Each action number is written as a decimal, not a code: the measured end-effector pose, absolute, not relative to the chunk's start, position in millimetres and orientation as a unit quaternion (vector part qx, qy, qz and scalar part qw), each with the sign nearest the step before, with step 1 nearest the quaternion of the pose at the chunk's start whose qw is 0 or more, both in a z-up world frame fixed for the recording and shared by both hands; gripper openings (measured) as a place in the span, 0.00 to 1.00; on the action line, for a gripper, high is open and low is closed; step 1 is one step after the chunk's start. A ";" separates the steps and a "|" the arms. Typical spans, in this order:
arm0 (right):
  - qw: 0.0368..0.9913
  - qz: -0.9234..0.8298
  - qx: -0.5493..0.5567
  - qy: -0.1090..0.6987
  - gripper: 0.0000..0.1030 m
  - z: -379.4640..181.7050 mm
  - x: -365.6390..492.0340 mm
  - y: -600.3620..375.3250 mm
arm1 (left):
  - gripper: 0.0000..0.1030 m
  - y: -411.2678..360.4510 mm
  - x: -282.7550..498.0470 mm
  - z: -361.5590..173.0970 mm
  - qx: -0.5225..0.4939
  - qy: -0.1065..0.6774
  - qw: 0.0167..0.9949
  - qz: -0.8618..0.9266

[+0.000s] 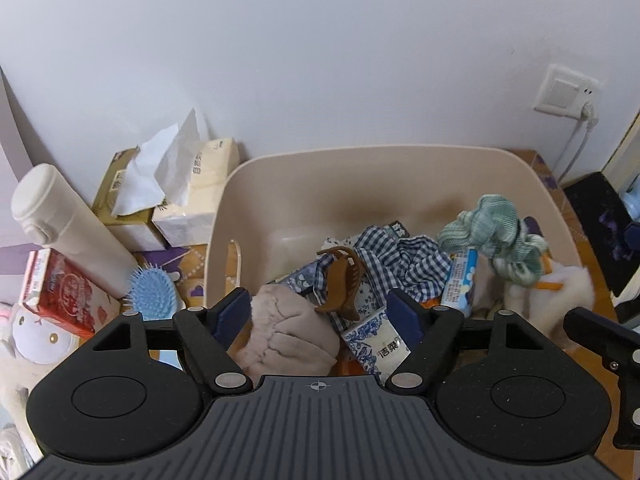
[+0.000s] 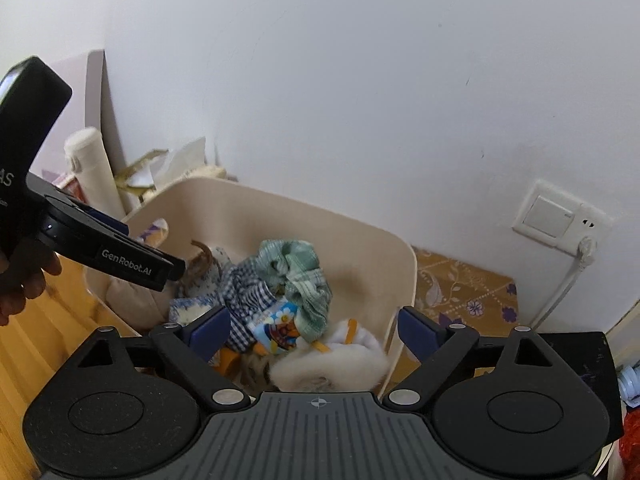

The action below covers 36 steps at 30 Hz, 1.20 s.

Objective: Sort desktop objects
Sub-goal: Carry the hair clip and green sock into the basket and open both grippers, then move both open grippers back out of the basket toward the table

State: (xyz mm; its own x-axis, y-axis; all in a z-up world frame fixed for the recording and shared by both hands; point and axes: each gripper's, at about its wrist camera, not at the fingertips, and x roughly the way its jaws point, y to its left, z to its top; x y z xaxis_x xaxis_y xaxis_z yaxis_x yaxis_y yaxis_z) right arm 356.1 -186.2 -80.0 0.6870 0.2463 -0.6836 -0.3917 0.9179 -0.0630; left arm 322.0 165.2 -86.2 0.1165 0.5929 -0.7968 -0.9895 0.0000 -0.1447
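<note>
A beige plastic bin holds several items: a brown hair claw, a pinkish plush piece, checked blue cloth, a green scrunchie, a blue-white tissue pack, a small cartoon packet and a white fluffy toy. My left gripper is open and empty above the bin's near side. My right gripper is open and empty above the bin's right part. The left gripper also shows in the right wrist view.
Left of the bin are a cream bottle, tissue boxes, a blue hairbrush, a red box and a plush toy. A wall socket with a plugged cable is at the right. A black object stands right of the bin.
</note>
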 end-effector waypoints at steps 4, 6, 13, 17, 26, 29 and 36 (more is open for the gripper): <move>0.920 0.169 -0.100 0.339 0.98 -66.8 343.9 -185.7 | 0.74 152.5 316.6 -72.4 -0.354 0.266 0.659 0.609; 0.923 0.169 -0.100 0.332 0.99 -61.2 338.0 -183.2 | 0.74 146.3 313.5 -64.7 -0.351 0.262 0.661 0.610; 0.929 0.167 -0.096 0.317 1.00 -46.1 316.3 -180.6 | 0.75 117.5 301.7 -44.2 -0.348 0.245 0.674 0.604; 0.929 0.170 -0.103 0.313 1.00 -39.5 301.4 -178.0 | 0.75 103.1 294.5 -40.4 -0.344 0.243 0.676 0.605; 0.934 0.159 -0.097 0.304 1.00 -36.6 263.5 -180.6 | 0.75 70.9 279.5 -48.9 -0.346 0.244 0.675 0.604; 0.931 0.156 -0.100 0.313 1.00 -42.7 254.4 -181.7 | 0.75 61.5 276.2 -54.5 -0.341 0.253 0.677 0.600; 0.927 0.154 -0.097 0.328 1.00 -55.6 233.3 -184.7 | 0.75 42.5 268.4 -72.1 -0.347 0.266 0.682 0.587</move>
State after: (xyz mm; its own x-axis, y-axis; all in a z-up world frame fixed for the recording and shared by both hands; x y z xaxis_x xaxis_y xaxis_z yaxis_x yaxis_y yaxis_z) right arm 233.3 -184.7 -55.6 0.7376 0.2230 -0.6373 -0.3496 0.9336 -0.0780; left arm 268.4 42.5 -72.1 0.1701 0.6152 -0.7698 -0.9844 0.0711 -0.1606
